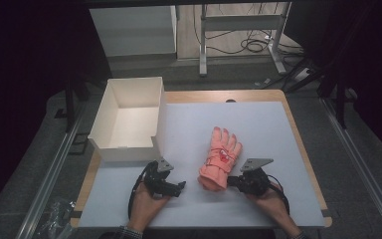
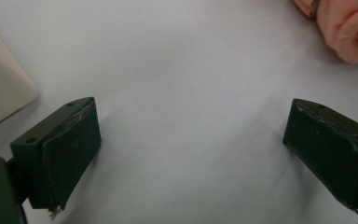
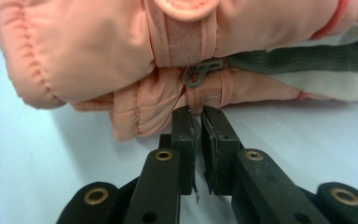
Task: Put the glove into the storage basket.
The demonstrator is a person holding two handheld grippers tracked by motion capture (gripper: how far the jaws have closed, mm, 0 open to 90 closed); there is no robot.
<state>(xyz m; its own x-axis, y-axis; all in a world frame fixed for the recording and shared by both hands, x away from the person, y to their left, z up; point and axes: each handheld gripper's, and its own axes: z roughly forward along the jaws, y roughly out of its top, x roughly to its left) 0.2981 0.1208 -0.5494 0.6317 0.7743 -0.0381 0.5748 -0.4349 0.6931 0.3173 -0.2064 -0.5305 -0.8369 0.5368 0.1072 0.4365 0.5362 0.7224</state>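
A pink padded glove (image 1: 221, 154) lies flat on the white mat (image 1: 263, 124), fingers pointing away, cuff toward me. In the right gripper view the glove (image 3: 121, 46) looks like two layers stacked, with a grey clip at the seam. My right gripper (image 1: 230, 180) sits at the cuff's right side; its jaws (image 3: 198, 116) are shut, tips pinching a small bit of pink seam at the lower cuff edge. My left gripper (image 1: 179, 188) rests left of the cuff, apart from it. Its jaws (image 2: 191, 154) stand wide open over bare mat, and the glove (image 2: 349, 28) shows at the top right.
An open white box (image 1: 129, 84) stands at the mat's back left, and its wall (image 2: 0, 88) is close to the left jaw. The wooden table edge (image 1: 306, 159) frames the mat. Beyond the table are desk legs and cables on the floor.
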